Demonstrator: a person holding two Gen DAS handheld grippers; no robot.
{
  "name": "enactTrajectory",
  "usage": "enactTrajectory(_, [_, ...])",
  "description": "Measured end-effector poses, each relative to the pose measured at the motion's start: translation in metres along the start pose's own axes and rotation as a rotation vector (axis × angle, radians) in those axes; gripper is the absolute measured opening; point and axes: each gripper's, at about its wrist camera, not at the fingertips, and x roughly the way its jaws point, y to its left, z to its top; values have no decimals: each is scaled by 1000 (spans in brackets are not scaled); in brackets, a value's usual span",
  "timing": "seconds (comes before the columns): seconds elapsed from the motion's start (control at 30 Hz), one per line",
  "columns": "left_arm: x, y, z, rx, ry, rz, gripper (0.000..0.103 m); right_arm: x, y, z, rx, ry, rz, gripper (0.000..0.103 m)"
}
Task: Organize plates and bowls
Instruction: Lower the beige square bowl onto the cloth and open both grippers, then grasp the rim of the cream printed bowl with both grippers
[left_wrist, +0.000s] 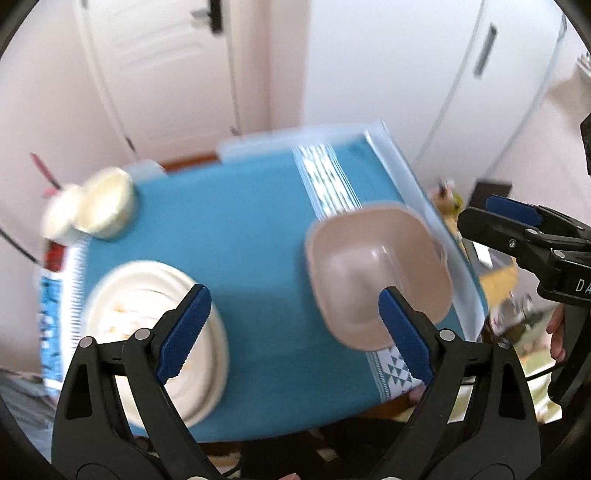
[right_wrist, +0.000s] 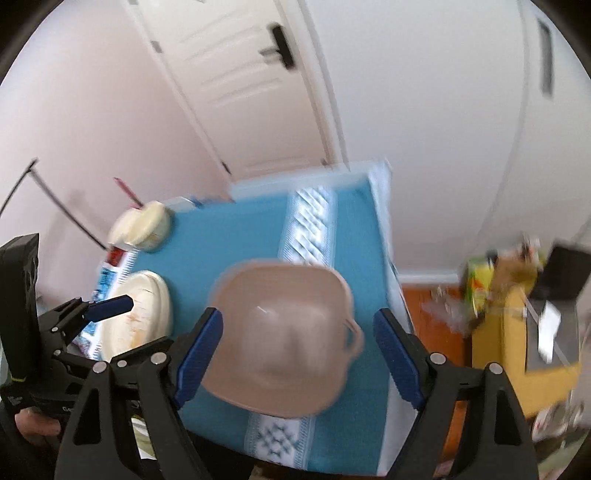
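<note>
A tan squarish bowl (left_wrist: 376, 273) (right_wrist: 284, 332) sits on the blue cloth toward the table's right side. A stack of cream plates (left_wrist: 155, 332) (right_wrist: 136, 314) lies at the near left. Two small cream bowls (left_wrist: 92, 210) (right_wrist: 142, 225) stand at the far left corner. My left gripper (left_wrist: 295, 306) is open and empty above the cloth, between plates and tan bowl. My right gripper (right_wrist: 299, 332) is open, its fingers spread either side of the tan bowl, above it. The right gripper also shows in the left wrist view (left_wrist: 517, 225), the left gripper in the right wrist view (right_wrist: 110, 306).
The small table (left_wrist: 258, 229) has a blue cloth with white patterned bands over clear plastic. A white door and wall stand behind. A yellow box with clutter (right_wrist: 517, 302) sits on the orange floor to the right. Both views are motion-blurred.
</note>
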Motion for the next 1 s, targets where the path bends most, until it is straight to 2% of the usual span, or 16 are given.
enactTrajectory(0.1, [-43,21,4,-43,-108,66,94,-16,33,21,-75,-79,73,100])
enactTrajectory(0.13, [-59,31,6,-66,-150,94,100,-19,42,25,-94,-98,92,102])
enactTrajectory(0.2, [-90,53,10,-121,-238,149,103,-25,64,38,-139,-136,153,102])
enactTrajectory(0.27, [-108,73,15,-153,-286,183,103,-25,90,53,-184,-158,217,102])
enactTrajectory(0.33, [-116,95,21,-179,-303,221,103,-21,111,64,-221,-145,237,102])
enactTrajectory(0.43, [-118,138,30,-246,-283,218,103,-6,148,87,-265,-136,251,102])
enactTrajectory(0.6, [-95,215,43,-375,-206,191,103,45,193,119,-259,-84,190,102])
enactTrajectory(0.73, [-51,273,45,-478,-120,153,103,132,210,139,-217,72,158,102])
enactTrajectory(0.83, [-11,309,40,-548,-57,113,103,181,214,144,-186,151,133,102])
enactTrajectory(0.97, [43,340,36,-584,20,86,101,239,220,145,-159,242,120,100])
enactTrajectory(1.0, [53,343,35,-587,35,79,101,255,220,144,-157,265,111,97])
